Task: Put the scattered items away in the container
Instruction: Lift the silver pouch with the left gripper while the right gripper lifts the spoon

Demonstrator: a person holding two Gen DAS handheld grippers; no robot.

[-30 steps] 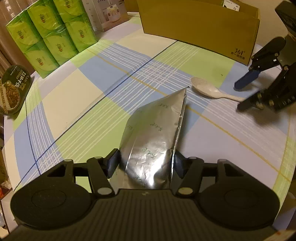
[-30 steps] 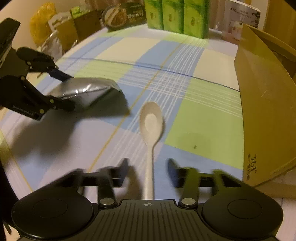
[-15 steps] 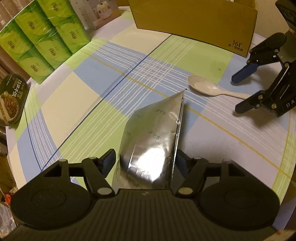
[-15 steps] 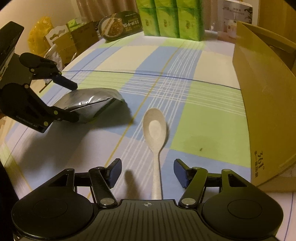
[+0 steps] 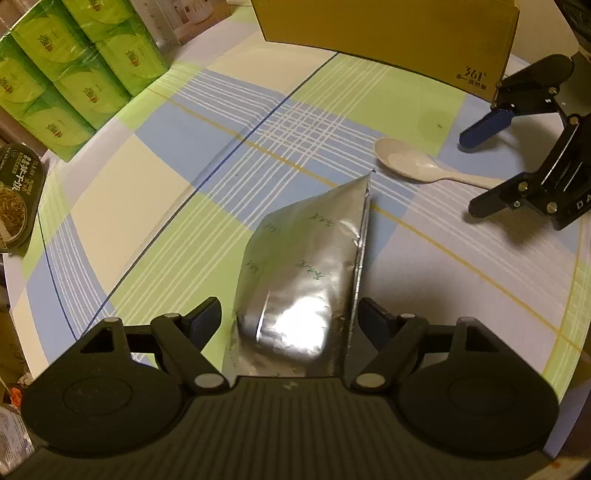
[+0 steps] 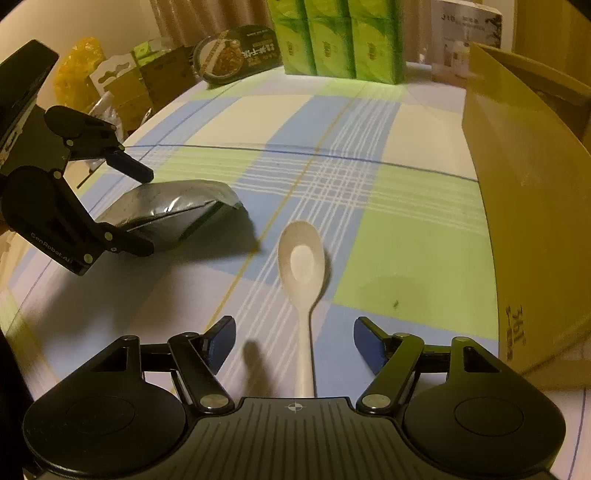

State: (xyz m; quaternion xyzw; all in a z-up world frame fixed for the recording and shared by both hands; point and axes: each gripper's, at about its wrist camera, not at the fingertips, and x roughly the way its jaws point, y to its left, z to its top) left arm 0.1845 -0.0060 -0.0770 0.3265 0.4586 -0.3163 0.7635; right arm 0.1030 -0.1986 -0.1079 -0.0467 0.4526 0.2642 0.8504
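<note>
A silver foil pouch [image 5: 306,273] lies on the checked tablecloth [image 5: 155,206] between the fingers of my left gripper [image 5: 290,317]. The gripper is open, with a small gap on each side of the pouch. A white plastic spoon [image 6: 301,258] lies right of the pouch [image 6: 173,210], bowl pointing away. My right gripper [image 6: 295,341] is open and straddles the handle without touching it. The left wrist view shows the spoon [image 5: 406,162] and the right gripper [image 5: 480,166] at its handle end. A tan cardboard box [image 6: 535,221] stands to the right, also seen at the far edge [image 5: 388,33].
Green tissue packs [image 5: 66,74] and an instant noodle bowl [image 5: 14,199] sit at the table's far side, also visible as packs [image 6: 332,37] and bowl [image 6: 236,51]. A white carton [image 6: 465,33] stands by the box. Bags and cartons [image 6: 122,85] crowd beyond the table edge.
Both pairs of fingers have spread slightly wider; the left ones no longer touch the pouch's sides. The pouch and spoon lie where they were.
</note>
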